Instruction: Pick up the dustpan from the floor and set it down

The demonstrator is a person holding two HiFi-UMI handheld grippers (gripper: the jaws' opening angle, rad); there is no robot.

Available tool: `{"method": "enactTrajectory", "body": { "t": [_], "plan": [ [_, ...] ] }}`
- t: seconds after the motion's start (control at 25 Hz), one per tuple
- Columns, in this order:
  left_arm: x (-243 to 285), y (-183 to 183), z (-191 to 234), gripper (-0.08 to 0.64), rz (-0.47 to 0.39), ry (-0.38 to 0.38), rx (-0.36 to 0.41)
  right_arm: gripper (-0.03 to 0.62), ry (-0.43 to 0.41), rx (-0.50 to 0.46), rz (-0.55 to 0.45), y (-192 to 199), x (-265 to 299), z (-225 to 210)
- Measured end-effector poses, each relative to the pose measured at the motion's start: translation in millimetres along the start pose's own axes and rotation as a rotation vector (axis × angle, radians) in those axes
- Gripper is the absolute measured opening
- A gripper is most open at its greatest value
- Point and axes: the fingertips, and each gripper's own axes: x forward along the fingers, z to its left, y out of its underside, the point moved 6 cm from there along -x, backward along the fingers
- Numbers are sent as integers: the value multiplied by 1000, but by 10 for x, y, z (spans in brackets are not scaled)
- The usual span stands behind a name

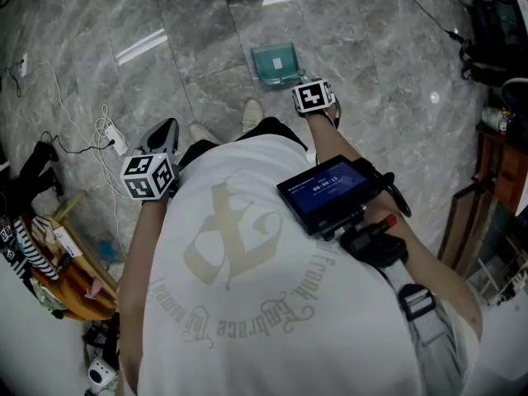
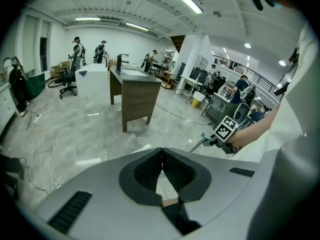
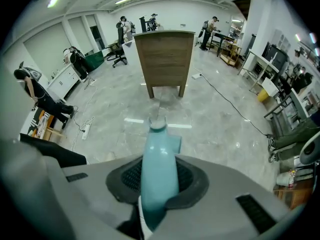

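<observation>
Two grippers: right gripper [image 3: 159, 176] grasps teal plastic dustpan [image 1: 276, 63] by its handle; left gripper [image 2: 162, 164], well apart from it, clenched empty.

**Head view.** The camera sits above the person's white shirt [image 1: 247, 304] and faces steeply down. The grey floor [image 1: 371, 48] fills the upper part of the frame, far below. The left gripper [image 1: 162, 134] lies left of centre. The right gripper [image 1: 307, 89] lies at upper centre, at the dustpan [image 1: 276, 63].

**Left gripper view.** The camera rides close behind its jaws, which fill the lower half of the frame, and faces roughly level across a hall. The right gripper appears at centre right, so this view shares it with the head view.

**Right gripper view.** The camera faces along its jaws, slightly downward, with the dustpan very near at lower centre. The wooden desk [image 3: 165, 59] at upper centre also appears in the left gripper view, left of centre.
</observation>
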Motion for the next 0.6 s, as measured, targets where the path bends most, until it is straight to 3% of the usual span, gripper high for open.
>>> {"method": "enactTrajectory", "body": {
  "t": [0.2,0.36,0.6],
  "plan": [
    [22,35,-12,12,5,2,0,81,-19,-28,-2,-20,34,60],
    [75,31,-42,14,8,18,6,163,-31,-16,-20,-24,71,60],
    [179,-11,1,14,11,43,19,189,-34,9,-56,-36,10,13]
  ]
}}
